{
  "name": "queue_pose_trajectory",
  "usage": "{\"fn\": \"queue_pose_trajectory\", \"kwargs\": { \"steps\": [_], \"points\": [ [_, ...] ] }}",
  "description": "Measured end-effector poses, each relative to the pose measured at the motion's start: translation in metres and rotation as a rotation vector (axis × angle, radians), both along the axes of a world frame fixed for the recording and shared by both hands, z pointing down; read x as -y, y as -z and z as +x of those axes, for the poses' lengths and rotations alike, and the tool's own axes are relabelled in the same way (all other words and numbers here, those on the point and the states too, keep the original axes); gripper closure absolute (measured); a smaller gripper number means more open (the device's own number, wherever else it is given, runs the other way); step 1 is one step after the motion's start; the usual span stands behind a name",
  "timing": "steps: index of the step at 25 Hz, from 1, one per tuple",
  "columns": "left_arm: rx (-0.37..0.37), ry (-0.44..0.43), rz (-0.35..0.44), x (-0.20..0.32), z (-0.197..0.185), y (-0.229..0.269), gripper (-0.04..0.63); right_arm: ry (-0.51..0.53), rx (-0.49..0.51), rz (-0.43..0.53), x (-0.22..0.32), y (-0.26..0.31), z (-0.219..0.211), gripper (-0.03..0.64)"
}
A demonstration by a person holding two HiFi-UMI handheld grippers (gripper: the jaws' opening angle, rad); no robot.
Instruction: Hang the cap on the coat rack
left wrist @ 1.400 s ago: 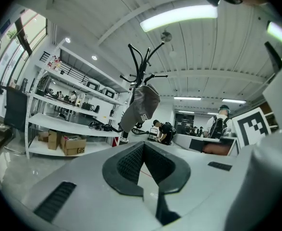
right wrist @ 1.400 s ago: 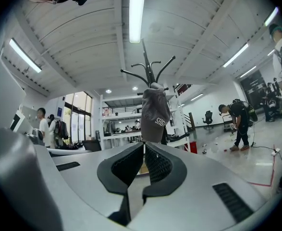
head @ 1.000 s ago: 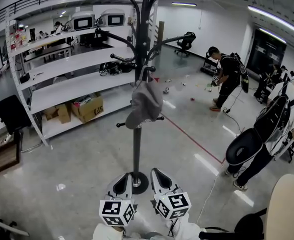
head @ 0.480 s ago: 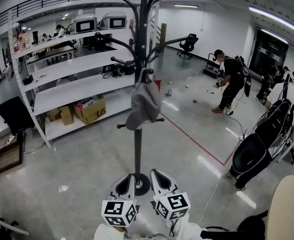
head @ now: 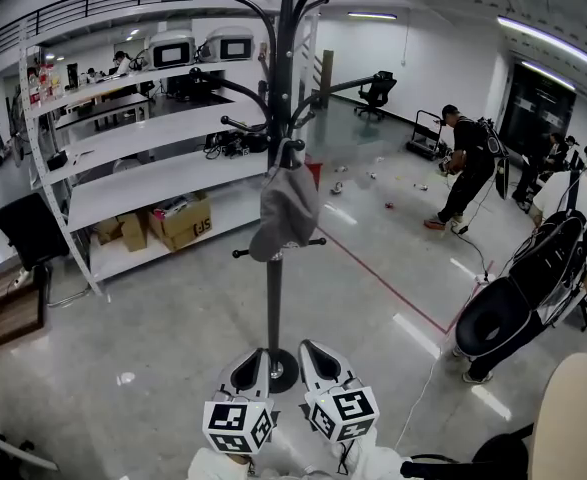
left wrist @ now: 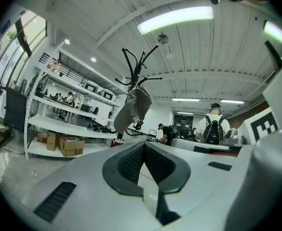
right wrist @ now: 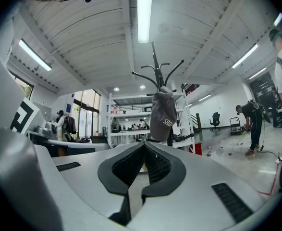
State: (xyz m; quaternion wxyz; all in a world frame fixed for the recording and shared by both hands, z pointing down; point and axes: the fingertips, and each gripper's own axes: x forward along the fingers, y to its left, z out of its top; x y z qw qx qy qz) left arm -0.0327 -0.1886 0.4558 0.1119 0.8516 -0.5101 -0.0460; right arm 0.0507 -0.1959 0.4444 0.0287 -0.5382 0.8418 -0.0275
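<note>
Bystander (head: 465, 165) rightward; cap (right wrist: 163, 114) print gripper-view only

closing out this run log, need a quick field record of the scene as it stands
cap: hanging on the rack, clear of both tools
rack: upright
left tool: shut, empty, low by the rack's base
right tool: shut, empty, beside the left tool
task state: cap looks hung
</note>
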Motion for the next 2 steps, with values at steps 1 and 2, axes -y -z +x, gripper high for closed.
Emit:
{"fn": "queue_pose_trajectory", "kwargs": {
  "steps": [1, 2],
  "points": [
    [-0.001, 0.0, 0.001, -0.0003, 0.0005, 0.0007, 0.594, 0.0, -0.001, 0.0, -0.0001, 0.0003, 0.0003, 0.606],
    [-0.002, 0.0, 0.002, -0.0005, 0.001, 0.0014, 0.594, 0.0, -0.002, 0.0, -0.0001, 0.0006, 0.0007, 0.606]
  ]
}}
